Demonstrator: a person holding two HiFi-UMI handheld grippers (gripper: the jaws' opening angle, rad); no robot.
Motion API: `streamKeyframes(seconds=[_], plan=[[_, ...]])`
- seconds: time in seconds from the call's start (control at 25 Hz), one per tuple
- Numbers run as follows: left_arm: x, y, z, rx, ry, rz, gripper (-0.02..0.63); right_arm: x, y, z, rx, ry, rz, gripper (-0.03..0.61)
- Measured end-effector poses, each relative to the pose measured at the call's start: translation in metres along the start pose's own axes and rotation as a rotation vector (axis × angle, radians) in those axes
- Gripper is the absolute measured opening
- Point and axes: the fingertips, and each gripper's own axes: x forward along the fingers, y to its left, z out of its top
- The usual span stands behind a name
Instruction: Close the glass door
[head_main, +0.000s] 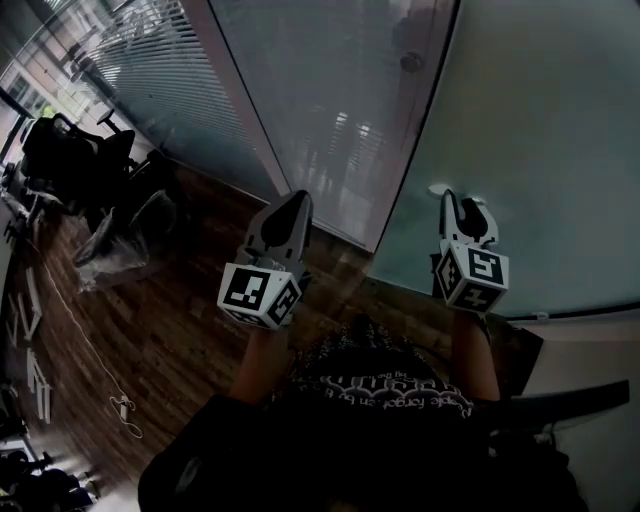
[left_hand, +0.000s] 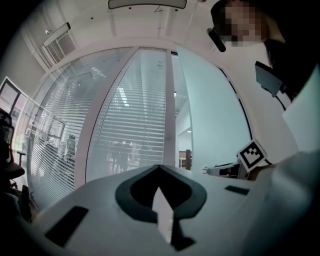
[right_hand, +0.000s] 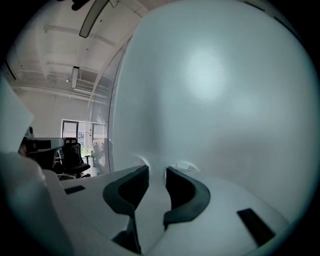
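Nearest in the head view is the person's patterned shirt (head_main: 380, 375), with both forearms reaching forward; the left gripper (head_main: 290, 205) hangs in open air above the wooden floor (head_main: 190, 330), apart from the door; its own view (left_hand: 160, 170) shows its fingers pressed together with nothing between them. The right gripper (head_main: 463, 205) has its tips right at the frosted glass door (head_main: 530, 130); whether they touch cannot be told; only its own view (right_hand: 157, 170) shows the fingers a narrow gap apart, empty, with the pale pane (right_hand: 215, 90) filling most of the picture. The left gripper view alone shows the opening beside the door's edge (left_hand: 210, 115) and the right gripper's marker cube (left_hand: 252, 154). Farther off, a thin cable (head_main: 100, 370) trails over the floor; beyond stand dark office chairs (head_main: 70, 150) and a glass partition with slatted blinds (head_main: 150, 60).
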Motion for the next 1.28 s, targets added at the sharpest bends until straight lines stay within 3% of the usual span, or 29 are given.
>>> streamKeyframes(seconds=[1.28], plan=[[0.073, 0.012, 0.000, 0.013, -0.001, 0.004, 0.002, 0.066, -0.037, 0.012, 0.009, 0.023, -0.048, 0.107]])
